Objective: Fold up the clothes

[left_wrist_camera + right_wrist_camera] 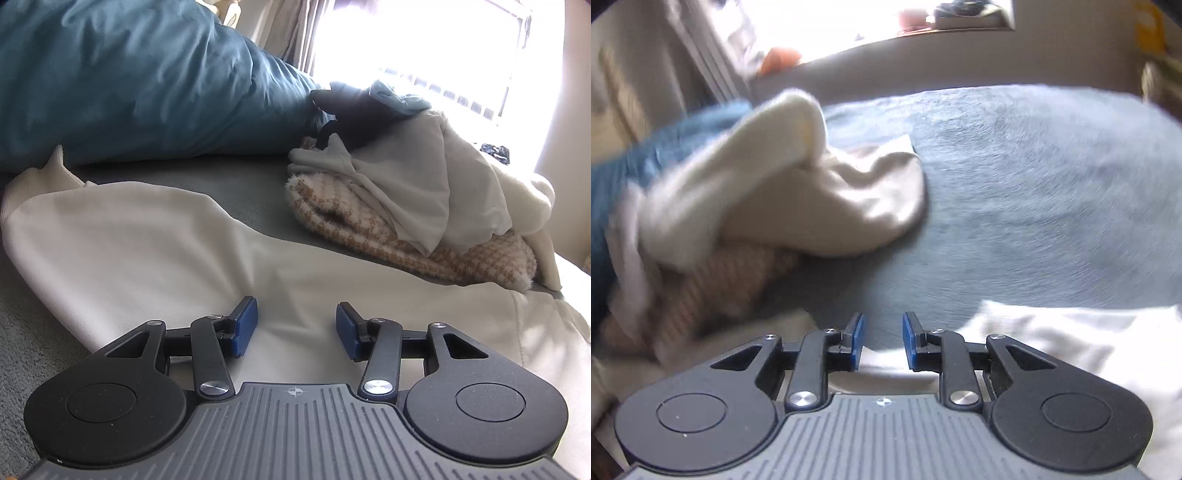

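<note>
A cream-white garment [147, 240] lies spread flat on the grey-blue bed cover [240, 192]. My left gripper [295, 310] is open just above it, its blue pads [243, 325] wide apart and nothing pinched between them. In the blurred right wrist view, my right gripper [883, 321] hangs above the bed cover [1034, 184] with its jaws a little apart and nothing between them. An edge of the white garment [1071, 350] shows below it and to its right.
A heap of clothes lies at the right: a tan houndstooth knit [369, 236] under a pale grey shirt [406, 184] and a dark piece [354, 110]. The same heap [812, 192] shows left in the right wrist view. A teal duvet [129, 74] bulges behind, below a bright window [424, 37].
</note>
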Demonstrator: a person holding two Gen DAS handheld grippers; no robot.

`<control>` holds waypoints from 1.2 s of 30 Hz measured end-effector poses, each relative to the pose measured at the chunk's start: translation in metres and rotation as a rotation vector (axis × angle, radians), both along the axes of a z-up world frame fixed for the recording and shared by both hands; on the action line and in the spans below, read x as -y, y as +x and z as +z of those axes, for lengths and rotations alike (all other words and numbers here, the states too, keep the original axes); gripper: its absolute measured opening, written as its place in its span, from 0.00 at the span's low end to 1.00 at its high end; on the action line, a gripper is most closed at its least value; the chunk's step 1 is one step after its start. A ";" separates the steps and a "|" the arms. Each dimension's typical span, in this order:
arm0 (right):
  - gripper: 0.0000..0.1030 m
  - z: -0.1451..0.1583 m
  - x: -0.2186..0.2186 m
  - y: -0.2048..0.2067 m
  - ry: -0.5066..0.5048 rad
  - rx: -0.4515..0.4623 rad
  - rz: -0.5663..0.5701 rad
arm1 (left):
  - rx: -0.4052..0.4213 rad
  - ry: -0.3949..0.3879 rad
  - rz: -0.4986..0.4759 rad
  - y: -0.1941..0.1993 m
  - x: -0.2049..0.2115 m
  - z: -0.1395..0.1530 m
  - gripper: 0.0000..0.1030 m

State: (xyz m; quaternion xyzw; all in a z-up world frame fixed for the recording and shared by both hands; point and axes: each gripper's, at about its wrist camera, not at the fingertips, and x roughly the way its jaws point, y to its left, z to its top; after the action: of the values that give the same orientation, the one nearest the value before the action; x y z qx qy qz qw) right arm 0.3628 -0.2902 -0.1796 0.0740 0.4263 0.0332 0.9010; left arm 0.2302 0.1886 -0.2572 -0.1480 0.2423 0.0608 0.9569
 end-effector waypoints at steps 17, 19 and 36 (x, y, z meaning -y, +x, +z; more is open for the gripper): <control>0.21 -0.043 -0.032 0.035 -0.074 -0.065 0.066 | 0.001 0.009 0.000 0.000 0.001 -0.002 0.46; 0.23 -0.030 -0.013 0.030 -0.050 0.004 -0.020 | 0.001 0.010 0.000 0.000 0.001 -0.002 0.46; 0.45 -0.023 0.036 0.040 -0.224 -0.172 -0.057 | -0.004 0.021 0.000 0.000 0.003 -0.001 0.46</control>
State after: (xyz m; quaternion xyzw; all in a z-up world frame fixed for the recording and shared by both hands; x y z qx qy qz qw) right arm 0.4030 -0.3257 -0.2023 -0.0122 0.5006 -0.0468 0.8643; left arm 0.2306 0.1855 -0.2583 -0.1377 0.2433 0.0638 0.9580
